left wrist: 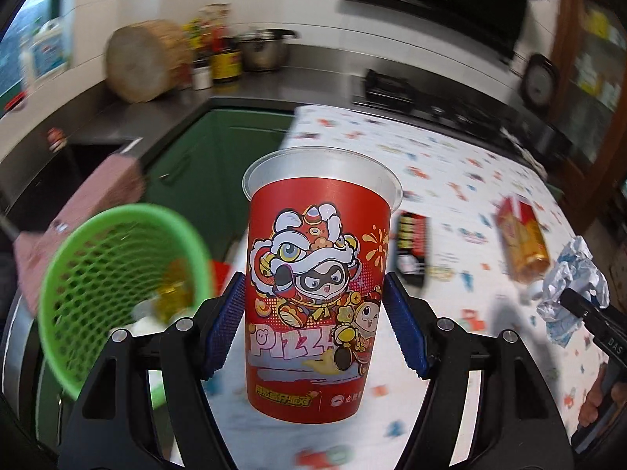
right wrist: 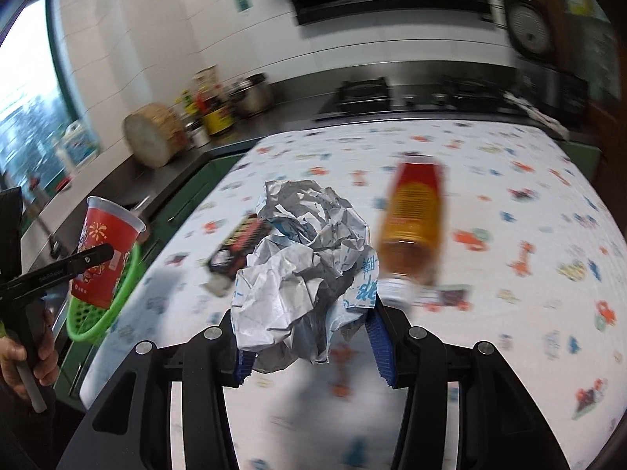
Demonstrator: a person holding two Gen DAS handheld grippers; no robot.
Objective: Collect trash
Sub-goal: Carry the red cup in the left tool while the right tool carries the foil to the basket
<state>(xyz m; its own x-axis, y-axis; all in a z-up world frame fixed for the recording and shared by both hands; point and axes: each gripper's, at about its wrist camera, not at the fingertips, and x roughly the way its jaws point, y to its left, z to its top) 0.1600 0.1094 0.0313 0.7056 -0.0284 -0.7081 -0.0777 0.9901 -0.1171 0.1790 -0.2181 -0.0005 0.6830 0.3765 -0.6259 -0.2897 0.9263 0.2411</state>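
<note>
Left hand-held gripper (left wrist: 313, 305) clamps red cartoon cup (left wrist: 319, 243) upright between blue pads, held above the desk (left wrist: 470, 180) edge. Right hand-held gripper (right wrist: 309, 333) pinches crumpled paper wad (right wrist: 301, 258), jaws narrow. Only the left view looks into the green mesh basket (left wrist: 113, 274), tilted just left of the cup, something yellow inside, pink sleeve (left wrist: 78, 215) behind it. Only the right view shows a hand (right wrist: 23, 356) on the left gripper's handle. On the patterned cloth lie an amber bottle (right wrist: 415, 227) and dark wrapper (right wrist: 239, 243), both blurred; the wad hides part of the wrapper
</note>
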